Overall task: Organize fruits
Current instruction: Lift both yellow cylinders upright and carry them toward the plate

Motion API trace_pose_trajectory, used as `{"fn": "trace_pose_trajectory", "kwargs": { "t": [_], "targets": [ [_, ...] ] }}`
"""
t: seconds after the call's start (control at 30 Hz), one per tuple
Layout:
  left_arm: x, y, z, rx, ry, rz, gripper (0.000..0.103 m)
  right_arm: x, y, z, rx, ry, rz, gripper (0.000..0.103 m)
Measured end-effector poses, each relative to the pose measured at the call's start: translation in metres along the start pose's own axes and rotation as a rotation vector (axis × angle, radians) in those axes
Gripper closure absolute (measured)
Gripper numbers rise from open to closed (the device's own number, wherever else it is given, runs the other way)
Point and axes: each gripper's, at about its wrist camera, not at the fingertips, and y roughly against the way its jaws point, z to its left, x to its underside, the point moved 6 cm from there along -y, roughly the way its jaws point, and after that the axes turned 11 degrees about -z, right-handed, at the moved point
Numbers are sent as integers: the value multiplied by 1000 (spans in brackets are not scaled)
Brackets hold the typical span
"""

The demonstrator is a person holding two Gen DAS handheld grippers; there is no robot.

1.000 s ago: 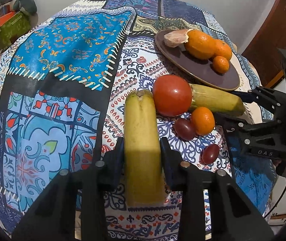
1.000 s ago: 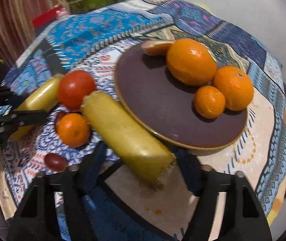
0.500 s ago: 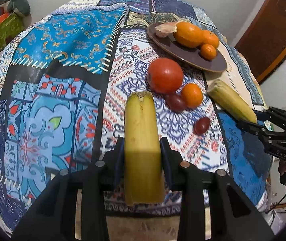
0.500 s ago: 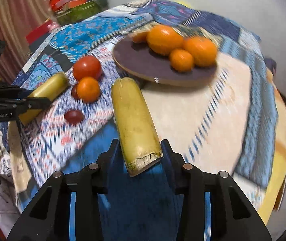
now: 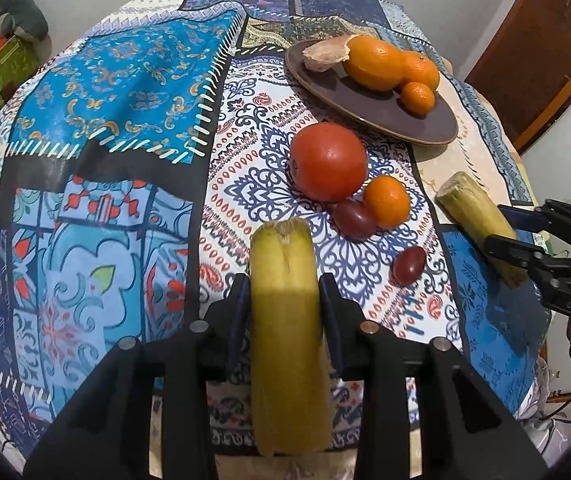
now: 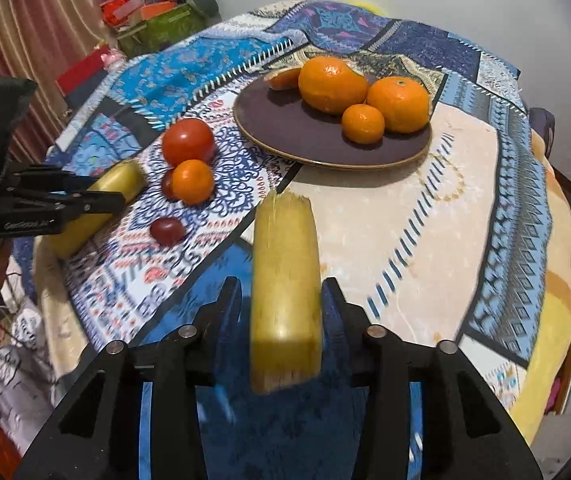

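Between the jaws of the left gripper (image 5: 285, 304) sits a yellow-green cut stalk piece with a fibrous end (image 5: 287, 332), clamped on both sides and held above the patterned blue patchwork cloth (image 5: 125, 92) that covers the surface. Off to the right in that view, the right gripper (image 5: 525, 236) holds a second yellow-green stalk piece with a ragged cut end (image 5: 473, 212), its jaws closed on it and the piece raised over the cloth; the right wrist view shows this same piece (image 6: 285, 292) pinched between the two black fingers (image 6: 229, 312). Just ahead of the left gripper, a large red tomato (image 5: 327, 162) lies touching a small orange mandarin (image 5: 387, 200) and a dark red plum-shaped fruit (image 5: 353, 218), with another dark red oval fruit (image 5: 408, 265) a little apart, nearer the edge. Farther back, a round dark brown plate (image 5: 385, 112) carries two big oranges (image 5: 373, 62), one small mandarin (image 5: 417, 98) and a pale peeled fruit piece (image 5: 325, 54) at its far rim.
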Motion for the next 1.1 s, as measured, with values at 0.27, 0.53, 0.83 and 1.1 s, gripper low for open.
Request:
{"fn": "trace_pose_trajectory", "kwargs": {
  "t": [0.27, 0.53, 0.83, 1.1],
  "targets": [
    [-9, -5, 2, -10, 11, -20, 69, -5, -22, -5, 5, -71, 3, 66],
    [-37, 38, -3, -26, -4, -161, 70, -17, -2, -6, 31, -90, -67, 67],
    [-80, 69, -15, -22, -28, -274, 70, -54, 39, -10, 55, -111, -226, 67],
    [-111, 75, -26, -2, -47, -329, 70, -80, 44, -19, 73, -130, -296, 67]
  ]
}}
